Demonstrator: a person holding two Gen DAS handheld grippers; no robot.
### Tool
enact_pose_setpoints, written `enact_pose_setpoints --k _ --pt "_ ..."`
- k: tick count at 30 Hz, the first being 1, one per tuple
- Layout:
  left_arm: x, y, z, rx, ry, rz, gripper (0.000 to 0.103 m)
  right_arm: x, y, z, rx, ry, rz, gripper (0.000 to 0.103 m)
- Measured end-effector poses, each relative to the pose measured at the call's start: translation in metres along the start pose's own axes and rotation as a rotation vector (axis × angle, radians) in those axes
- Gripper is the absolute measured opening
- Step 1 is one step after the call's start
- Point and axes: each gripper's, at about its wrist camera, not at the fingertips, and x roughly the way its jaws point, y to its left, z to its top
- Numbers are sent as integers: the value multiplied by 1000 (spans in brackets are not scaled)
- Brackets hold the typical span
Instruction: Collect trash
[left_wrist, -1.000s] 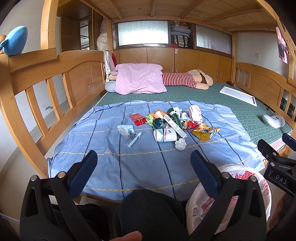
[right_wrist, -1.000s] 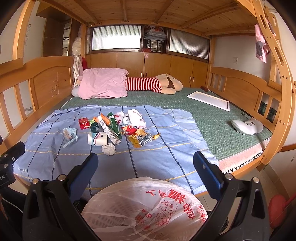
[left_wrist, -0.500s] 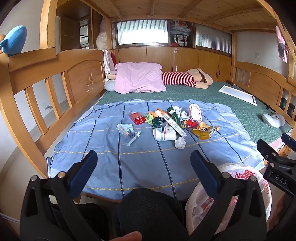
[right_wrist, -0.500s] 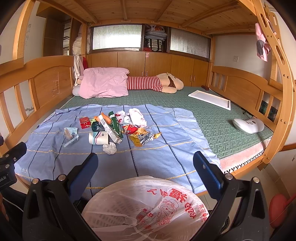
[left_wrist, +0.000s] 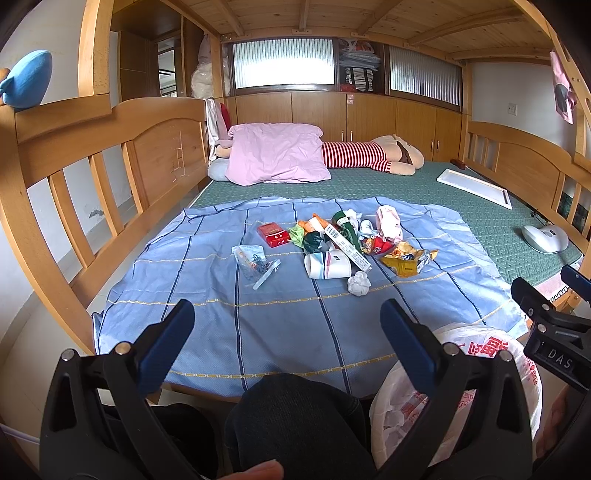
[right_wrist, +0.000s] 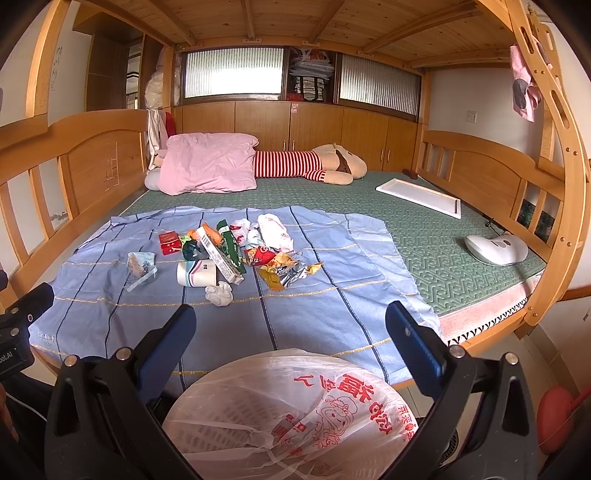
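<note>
Now: left gripper (left_wrist: 287, 320) held low at the near edge of the bed, jaws spread wide, nothing between them. Right gripper (right_wrist: 290, 321) likewise splayed and empty, poised above the white plastic bag (right_wrist: 291, 410) with red print, lining a basket just below the bed edge. Same bag seen at lower right in the left wrist view, beside a dark-trousered knee (left_wrist: 295, 417).

Trash spread on the blue striped sheet (left_wrist: 258, 332), well ahead of both grippers, clustered near the sheet's middle: crumpled white tissue (left_wrist: 359, 283) nearest, touching or just beside a toppled white paper cup (left_wrist: 328, 266); long white barcode box (left_wrist: 347, 245) leaning across the cup's far side; yellow foil snack wrapper (left_wrist: 406, 258) to the right; red cigarette pack (left_wrist: 273, 235) to the left; clear plastic packet (left_wrist: 253, 260) lying apart, further left. Small wrappers piled behind, too tangled to separate.

Beyond: pink pillow (left_wrist: 277, 153), striped plush toy (left_wrist: 369, 155), white tray (left_wrist: 474, 188) on the green mattress (left_wrist: 424, 195).
</note>
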Motion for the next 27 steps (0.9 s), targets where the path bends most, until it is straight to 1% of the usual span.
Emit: enact_pose_setpoints --k 10,18,20,27 --pt "0 -1 -1 1 2 -1 100 1 0 -2 0 2 2 100" --pt "-2 -8 -11 0 3 -3 100 2 0 -2 0 6 2 100" --pt "0 -5 -7 2 3 -2 100 2 0 -3 1 6 2 100" --pt "-6 -14 -19 5 7 -5 100 3 -1 -4 2 10 3 100"
